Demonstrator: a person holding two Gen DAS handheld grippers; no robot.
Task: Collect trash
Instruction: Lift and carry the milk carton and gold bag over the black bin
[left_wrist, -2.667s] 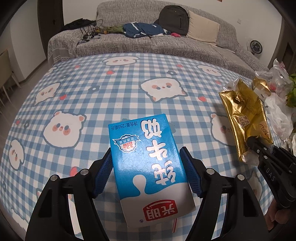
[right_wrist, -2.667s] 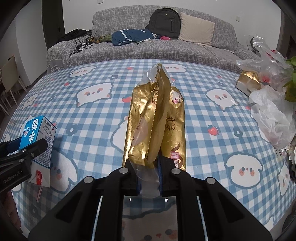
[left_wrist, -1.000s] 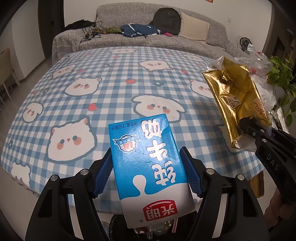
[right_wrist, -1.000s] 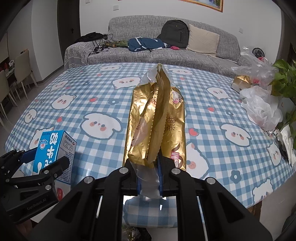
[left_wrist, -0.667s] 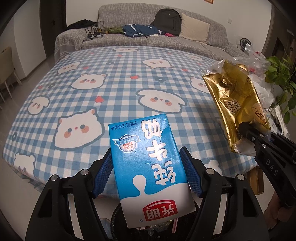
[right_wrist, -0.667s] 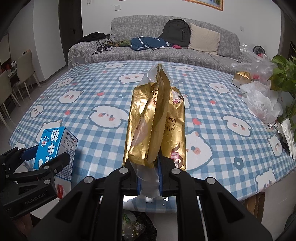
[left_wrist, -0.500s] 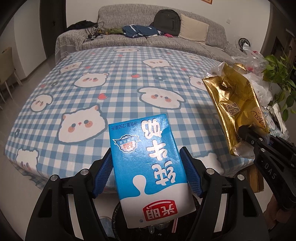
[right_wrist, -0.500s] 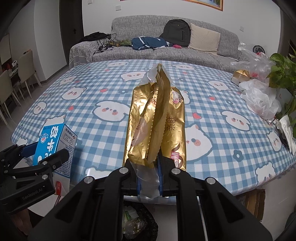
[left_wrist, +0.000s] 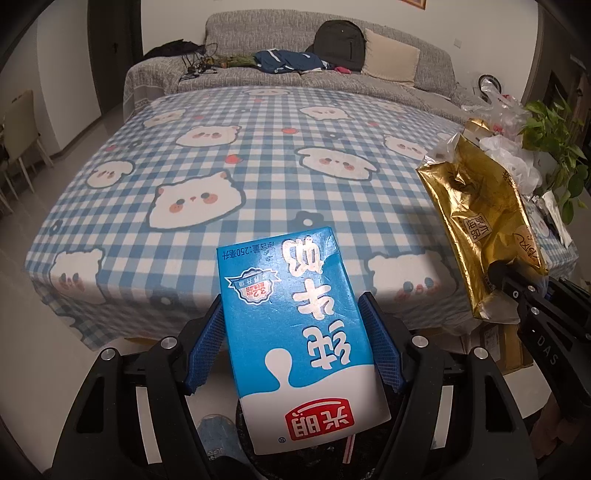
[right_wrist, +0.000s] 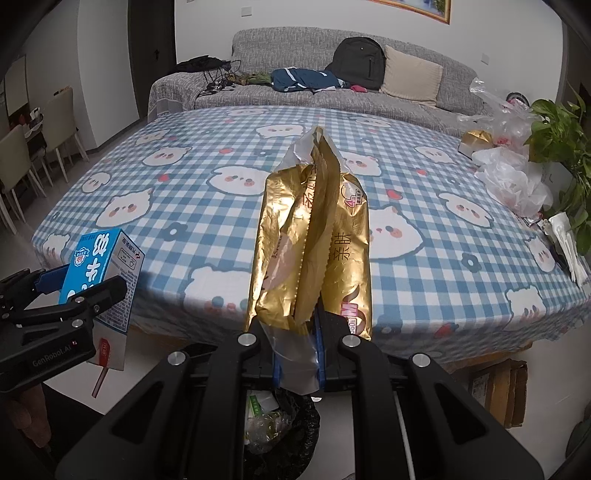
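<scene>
My left gripper (left_wrist: 291, 339) is shut on a blue and white milk carton (left_wrist: 295, 317) with a pink straw, held in the air past the table's near edge; the carton also shows in the right wrist view (right_wrist: 101, 273). My right gripper (right_wrist: 297, 350) is shut on the clear end of a crumpled gold snack wrapper (right_wrist: 314, 240), also seen in the left wrist view (left_wrist: 480, 221). A black-lined trash bin (right_wrist: 280, 424) with wrappers in it sits on the floor directly below both grippers.
The table with a blue checked cloth (right_wrist: 258, 177) lies ahead. White plastic bags (right_wrist: 513, 181), a gold box (right_wrist: 474, 142) and a green plant (right_wrist: 557, 125) sit at its right side. A cardboard box (right_wrist: 498, 387) is on the floor. A grey sofa stands behind.
Both grippers have drawn back from over the table to beyond its near edge, still holding the carton and the wrapper. The trash bin has come into view below them.
</scene>
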